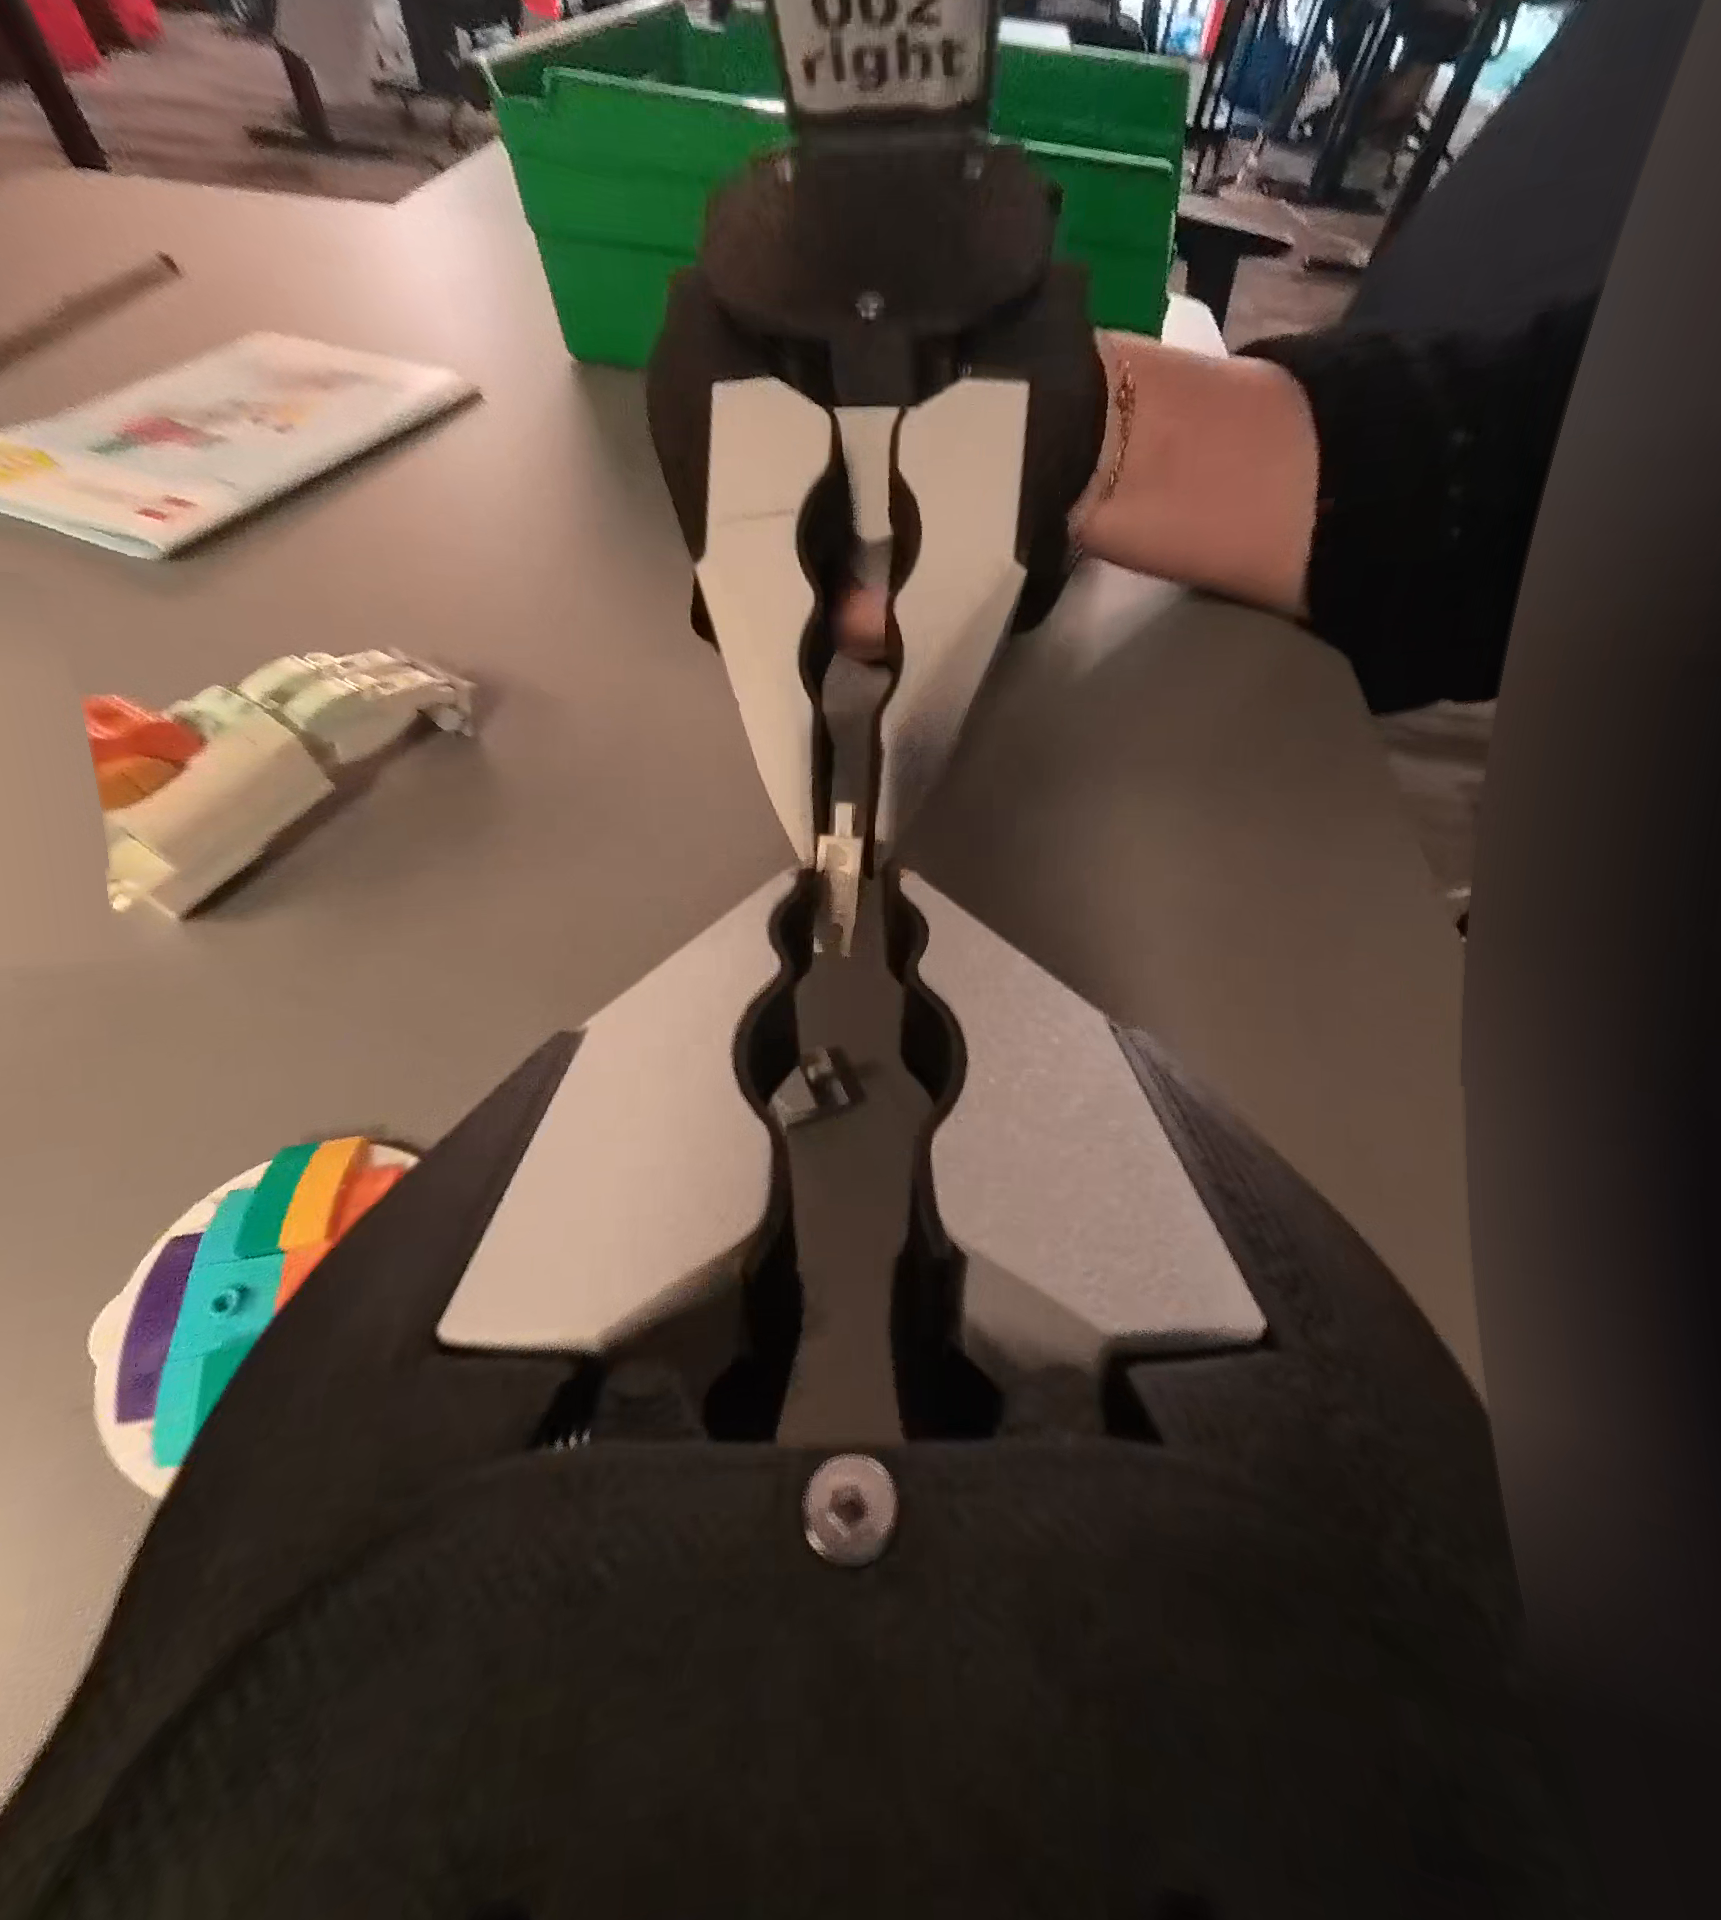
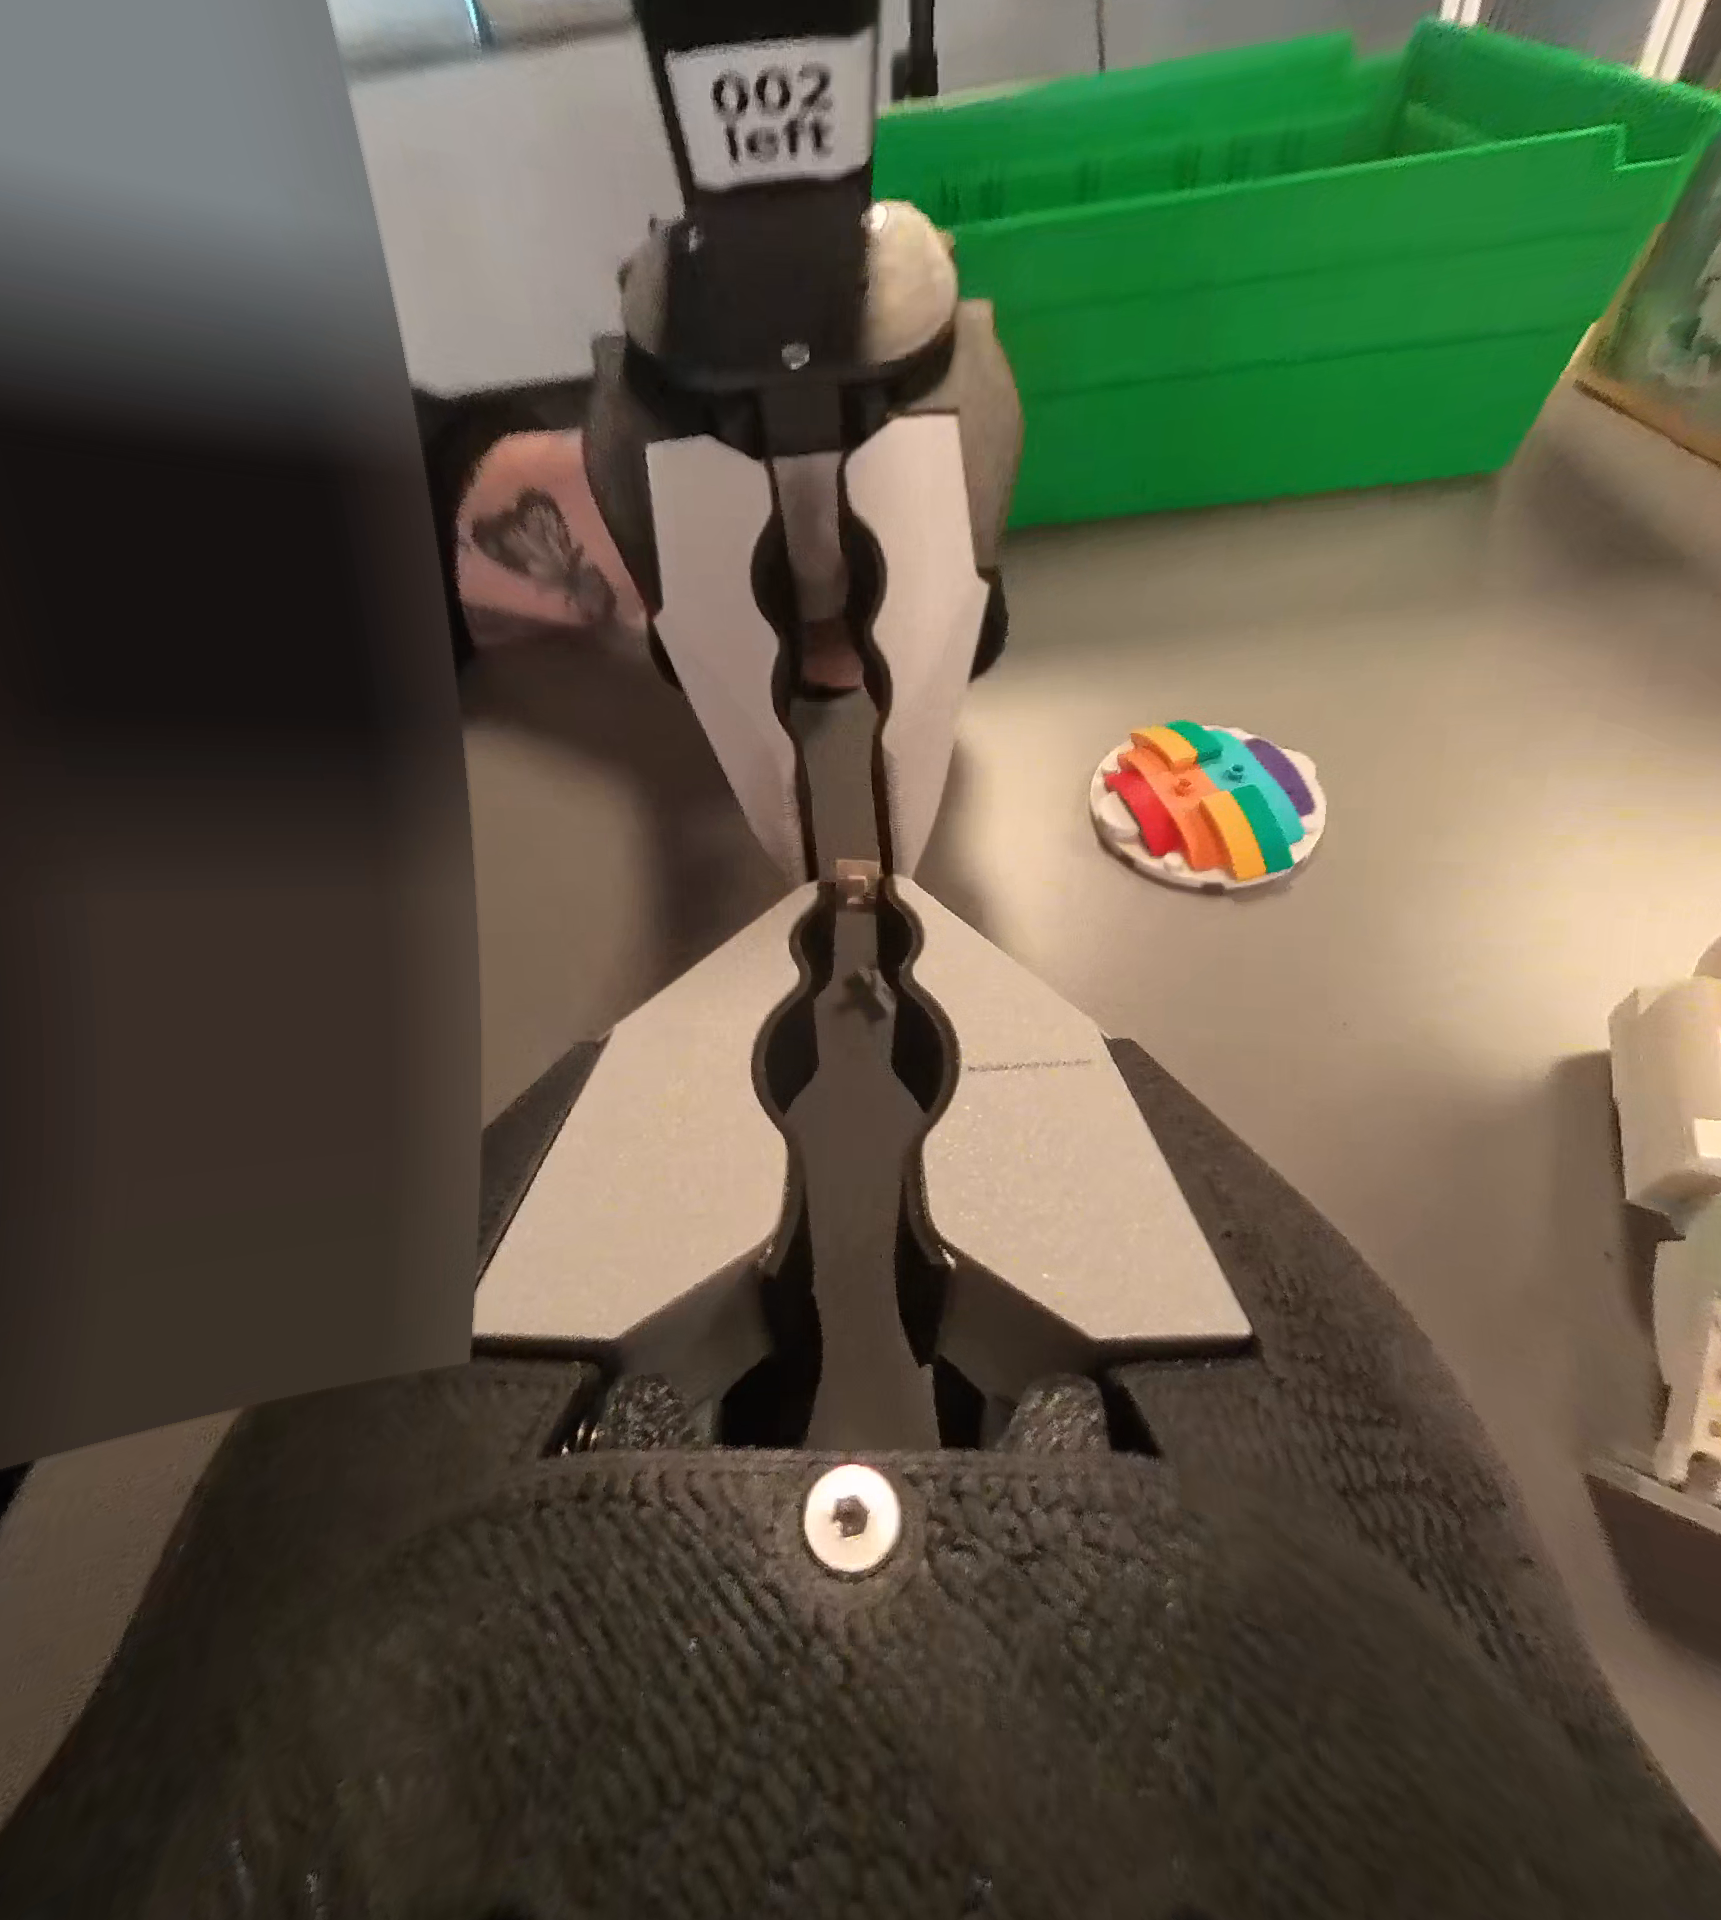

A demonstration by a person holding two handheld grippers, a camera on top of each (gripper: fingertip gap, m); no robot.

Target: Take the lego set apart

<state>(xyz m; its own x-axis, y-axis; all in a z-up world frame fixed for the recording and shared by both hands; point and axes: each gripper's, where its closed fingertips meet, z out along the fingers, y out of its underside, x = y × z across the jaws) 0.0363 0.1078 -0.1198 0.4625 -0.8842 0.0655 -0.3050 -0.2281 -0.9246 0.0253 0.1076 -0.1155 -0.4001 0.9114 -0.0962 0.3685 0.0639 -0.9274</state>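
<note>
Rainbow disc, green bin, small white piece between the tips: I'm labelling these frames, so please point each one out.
rainbow disc (image 2: 1207,805): right wrist view, on its coloured arches.
green bin (image 2: 1282,312): right wrist view, on its front wall.
small white piece (image 1: 840,883): left wrist view, on its exposed middle.

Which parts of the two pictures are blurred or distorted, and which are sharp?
Left wrist view: the booklet and pale lego build are motion-smeared; the left gripper stays sharp, wide-angle stretched. Right wrist view: the rainbow disc is fairly crisp, the green bin soft; a mosaic patch covers the left side.
</note>
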